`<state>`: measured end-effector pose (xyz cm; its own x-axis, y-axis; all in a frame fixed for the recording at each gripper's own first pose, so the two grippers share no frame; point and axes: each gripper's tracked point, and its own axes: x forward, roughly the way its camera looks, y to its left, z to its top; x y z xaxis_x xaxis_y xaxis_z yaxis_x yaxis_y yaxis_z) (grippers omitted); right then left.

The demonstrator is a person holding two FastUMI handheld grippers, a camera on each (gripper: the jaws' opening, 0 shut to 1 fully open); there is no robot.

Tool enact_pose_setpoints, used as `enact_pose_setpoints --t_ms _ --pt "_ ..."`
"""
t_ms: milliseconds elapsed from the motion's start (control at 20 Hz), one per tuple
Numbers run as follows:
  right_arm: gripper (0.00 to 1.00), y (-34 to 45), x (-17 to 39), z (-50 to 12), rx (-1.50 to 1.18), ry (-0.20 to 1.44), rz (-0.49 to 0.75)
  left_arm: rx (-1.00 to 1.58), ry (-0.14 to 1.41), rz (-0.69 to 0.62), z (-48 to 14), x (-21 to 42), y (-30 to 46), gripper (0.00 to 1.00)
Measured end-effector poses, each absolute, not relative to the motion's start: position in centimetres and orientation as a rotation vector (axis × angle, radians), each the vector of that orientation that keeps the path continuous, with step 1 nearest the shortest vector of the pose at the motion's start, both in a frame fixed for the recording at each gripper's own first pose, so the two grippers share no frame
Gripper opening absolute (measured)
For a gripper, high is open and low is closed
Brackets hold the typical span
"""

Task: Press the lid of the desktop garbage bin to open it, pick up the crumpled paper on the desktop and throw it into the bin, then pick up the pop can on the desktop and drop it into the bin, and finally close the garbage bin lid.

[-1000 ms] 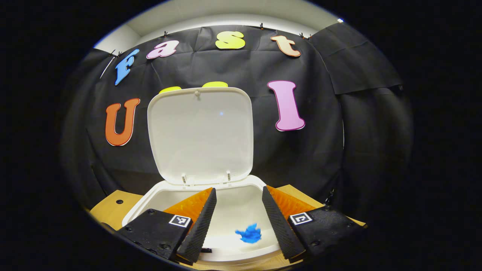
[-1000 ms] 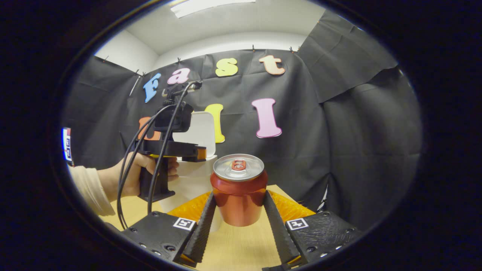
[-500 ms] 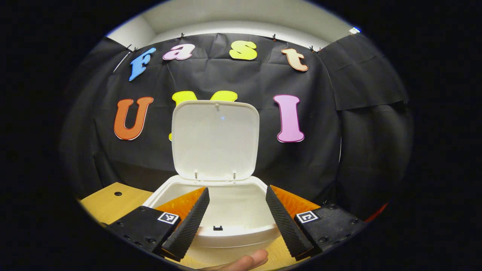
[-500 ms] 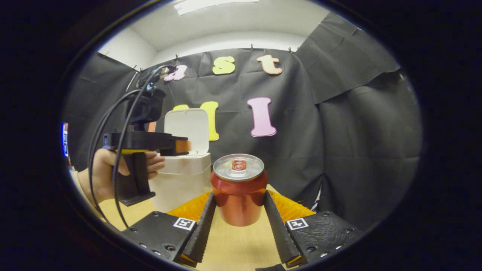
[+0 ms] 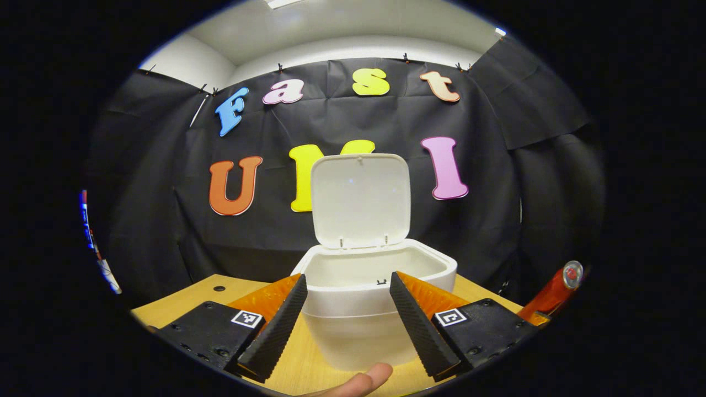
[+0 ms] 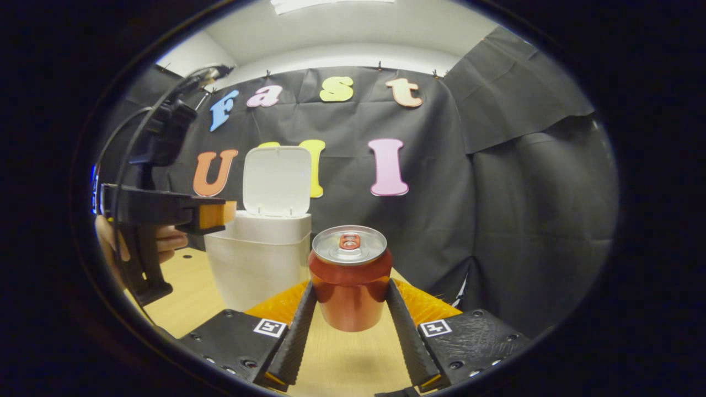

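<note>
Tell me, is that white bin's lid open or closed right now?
Open. The lid stands upright behind the bin, hinged at the back rim, leaving the top uncovered.

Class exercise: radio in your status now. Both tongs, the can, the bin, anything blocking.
Left tongs open, empty, facing white plastic bin, lid up. Right tongs shut on red pop can, upright. Nothing between can and bin.

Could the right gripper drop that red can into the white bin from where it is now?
Probably yes. The right gripper grips the can, the bin stands close by, its lid upright, and the left gripper hangs off to the side.
</note>
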<state>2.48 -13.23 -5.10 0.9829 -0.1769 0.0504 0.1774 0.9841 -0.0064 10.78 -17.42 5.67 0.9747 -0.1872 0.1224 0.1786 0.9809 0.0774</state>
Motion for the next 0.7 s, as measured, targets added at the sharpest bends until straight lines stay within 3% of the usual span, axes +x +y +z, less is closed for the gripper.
enact_pose_setpoints --t_ms 400,700 --pt "0.73 -10.0 1.1 -4.3 -0.107 -0.018 -0.158 0.092 -0.165 -0.224 5.4 5.9 -15.0 0.98" --pt "0.73 -6.2 -1.1 -2.6 -0.127 -0.025 -0.052 0.067 -0.116 -0.217 4.7 3.8 -11.0 0.99"
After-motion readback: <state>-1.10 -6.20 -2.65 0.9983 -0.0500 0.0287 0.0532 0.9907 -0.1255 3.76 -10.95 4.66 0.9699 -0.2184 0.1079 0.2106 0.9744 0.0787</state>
